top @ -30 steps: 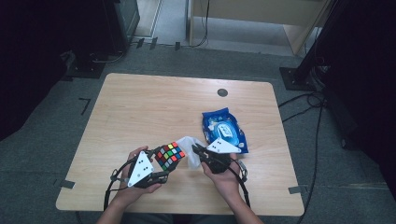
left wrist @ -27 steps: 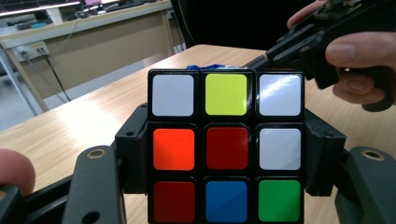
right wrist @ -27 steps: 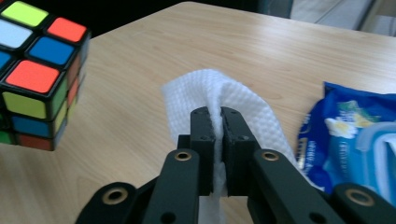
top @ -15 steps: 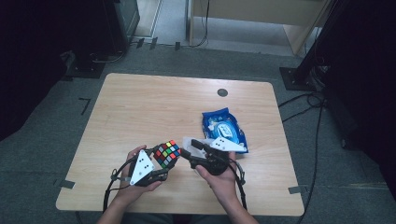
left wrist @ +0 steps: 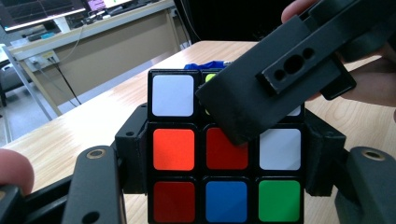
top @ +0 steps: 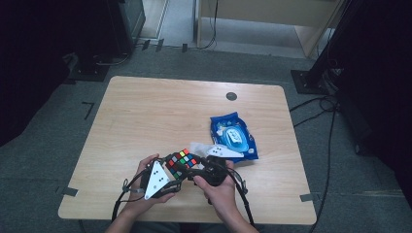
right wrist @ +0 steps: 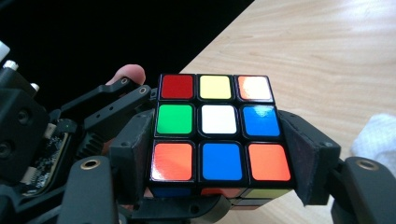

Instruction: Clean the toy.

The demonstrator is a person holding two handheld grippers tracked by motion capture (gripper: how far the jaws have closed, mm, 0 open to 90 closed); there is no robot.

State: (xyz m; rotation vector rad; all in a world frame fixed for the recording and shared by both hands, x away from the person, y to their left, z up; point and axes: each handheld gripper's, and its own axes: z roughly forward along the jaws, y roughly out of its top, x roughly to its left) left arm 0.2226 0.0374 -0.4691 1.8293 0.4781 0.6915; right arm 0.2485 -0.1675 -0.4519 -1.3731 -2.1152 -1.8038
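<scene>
A puzzle cube of glossy black plastic, each face set with nine square coloured stickers, is held above the near edge of a pale wood-grain table. It is clamped by the left gripper, whose two black matte jaws are pressed flat against opposite sides of the cube; in the left gripper view a face is shown with a white square at its upper left, then a row of orange-red, red and white, then a row of red, blue and green. Part of the upper rows of that face is covered by a blocky black jaw of the other gripper, drilled with small round holes.

The cube is also straddled by the right gripper. Its jaws have just been opening, and the cube sits between them; the flat dark pads are seen beside the cube's side walls, and firm pressure on them cannot be made out. The face seen there carries red, yellow and orange above, green, white and blue in the middle, and orange, blue and orange below.

A grey triangular plate is borne on the left gripper. Just beyond the hands, a crinkled blue wipes pack with an oval lid is lying on the table, and a white textured wipe is lying beside it.
</scene>
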